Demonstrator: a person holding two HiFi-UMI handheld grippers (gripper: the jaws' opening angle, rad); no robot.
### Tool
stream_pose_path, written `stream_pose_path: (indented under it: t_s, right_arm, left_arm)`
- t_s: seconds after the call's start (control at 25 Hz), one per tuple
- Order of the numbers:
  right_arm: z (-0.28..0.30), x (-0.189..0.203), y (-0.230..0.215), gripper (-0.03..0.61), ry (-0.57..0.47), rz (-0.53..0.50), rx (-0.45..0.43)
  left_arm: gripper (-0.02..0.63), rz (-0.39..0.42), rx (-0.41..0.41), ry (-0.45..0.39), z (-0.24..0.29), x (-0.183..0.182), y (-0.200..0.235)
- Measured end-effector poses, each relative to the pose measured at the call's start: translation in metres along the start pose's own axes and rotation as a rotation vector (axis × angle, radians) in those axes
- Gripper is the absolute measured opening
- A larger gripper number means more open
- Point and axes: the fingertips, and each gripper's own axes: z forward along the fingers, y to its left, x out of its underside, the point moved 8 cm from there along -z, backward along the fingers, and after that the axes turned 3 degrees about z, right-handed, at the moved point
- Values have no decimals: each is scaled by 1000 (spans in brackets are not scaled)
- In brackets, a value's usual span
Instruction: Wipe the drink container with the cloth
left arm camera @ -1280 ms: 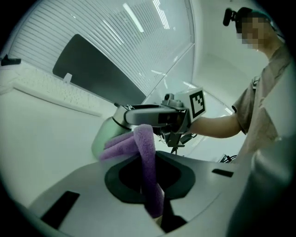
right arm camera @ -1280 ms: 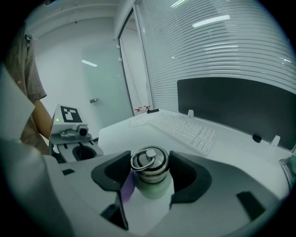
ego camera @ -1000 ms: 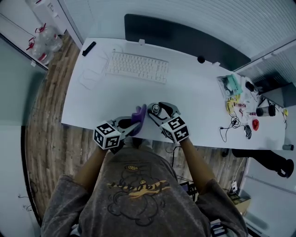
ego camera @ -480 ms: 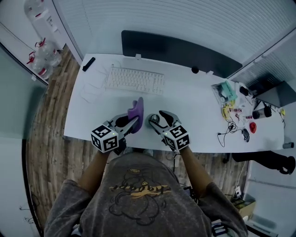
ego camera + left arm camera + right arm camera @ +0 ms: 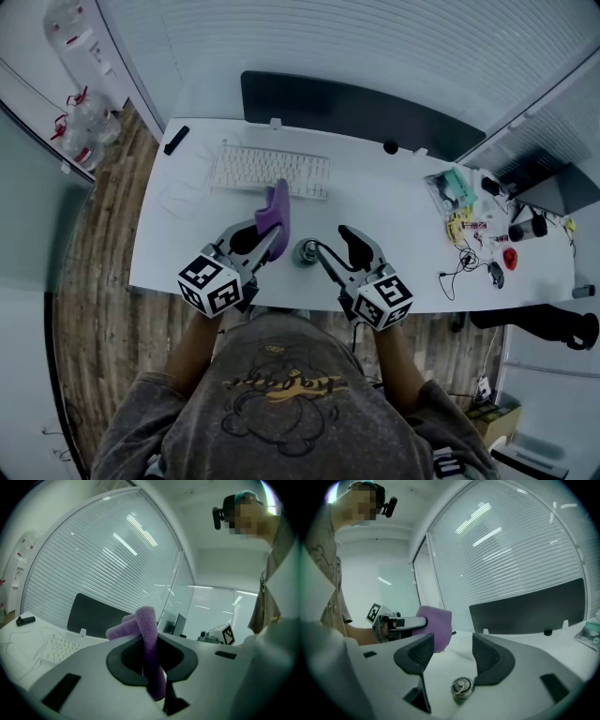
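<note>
A small metal drink can stands upright on the white desk, its pull-tab top showing in the right gripper view. My right gripper hangs just right of it and above it, open. Its jaws have just been closing a little, with nothing between them. My left gripper is shut on a purple cloth, held up left of the can. The cloth stands up between the left jaws and droops below them. From the right gripper view the cloth hangs beyond the left jaw.
A white keyboard lies behind the cloth, with a dark monitor at the desk's far edge. A black remote and a looped cable sit far left. Small clutter and wires fill the right end.
Both grippers have risen off the desk. The cloth went up and toward the keyboard. The right gripper drew back to the right, leaving the can standing beside its jaws.
</note>
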Motion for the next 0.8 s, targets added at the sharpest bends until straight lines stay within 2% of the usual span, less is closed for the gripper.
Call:
stream_pose_path:
  t_s: [0.24, 0.44, 0.8]
  right_arm:
    - [-20, -17, 2, 151, -130, -44, 110]
    - [-30, -11, -3, 17, -184, -66, 218]
    - [-31, 16, -10, 5, -154, -49, 304]
  left_arm:
    - [49, 117, -47, -36, 2, -11, -7]
    - [50, 160, -75, -56, 2, -9, -9]
    - [49, 166, -134, -33, -2, 22, 2]
